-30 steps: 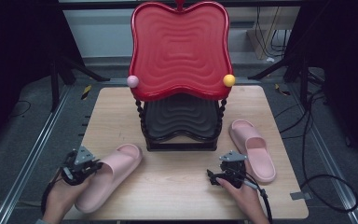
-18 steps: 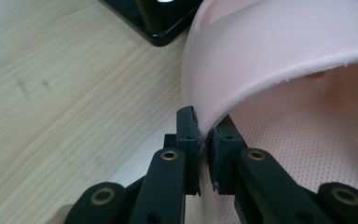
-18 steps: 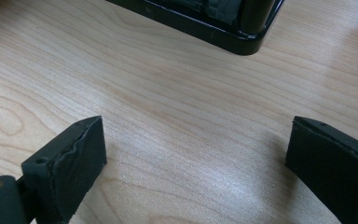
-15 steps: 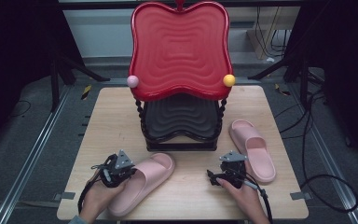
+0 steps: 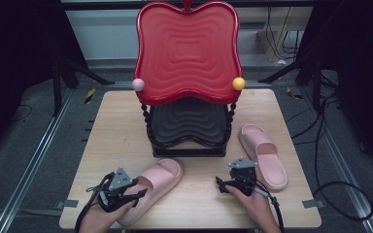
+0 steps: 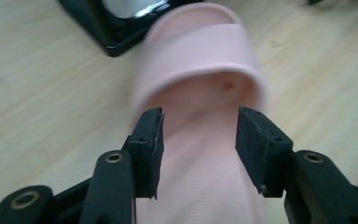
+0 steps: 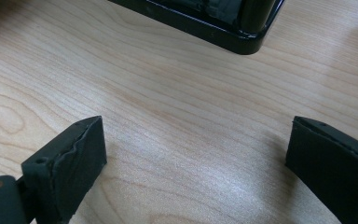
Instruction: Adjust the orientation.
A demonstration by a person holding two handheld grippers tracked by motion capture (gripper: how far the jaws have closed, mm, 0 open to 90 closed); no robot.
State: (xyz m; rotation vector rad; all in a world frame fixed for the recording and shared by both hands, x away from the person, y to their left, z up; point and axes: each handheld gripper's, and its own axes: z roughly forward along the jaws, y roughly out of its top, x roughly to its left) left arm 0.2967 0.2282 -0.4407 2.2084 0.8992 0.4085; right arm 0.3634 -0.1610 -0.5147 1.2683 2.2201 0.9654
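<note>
Lying on the pale wooden table (image 5: 111, 121): two soft pink foam slippers, one (image 5: 151, 187) angled before the black-and-red two-tier stand (image 5: 188, 92), the other (image 5: 263, 155) right. Just opening, straddling the near slipper's heel untouched: left gripper (image 5: 137, 190). Gaping over bare wood: right gripper (image 5: 219, 183).

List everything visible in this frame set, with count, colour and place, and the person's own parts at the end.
Slippers: 2, pink; left slipper lying slantwise at the table's front left, toe near the rack's base; right slipper at the right of the rack.
Rack: 1, red wavy upper tray above a black lower tray, mid-table toward the back.
Knobs: 2 on the red tray's front corners; pink knob on the left, yellow knob on the right.
Table: 1, light wood.
Cables: several, black, on the floor at the right.
Left gripper: 1, black, fingers just opened, apart over the left slipper's heel end.
Right gripper: 1, black, open over bare table.
</note>
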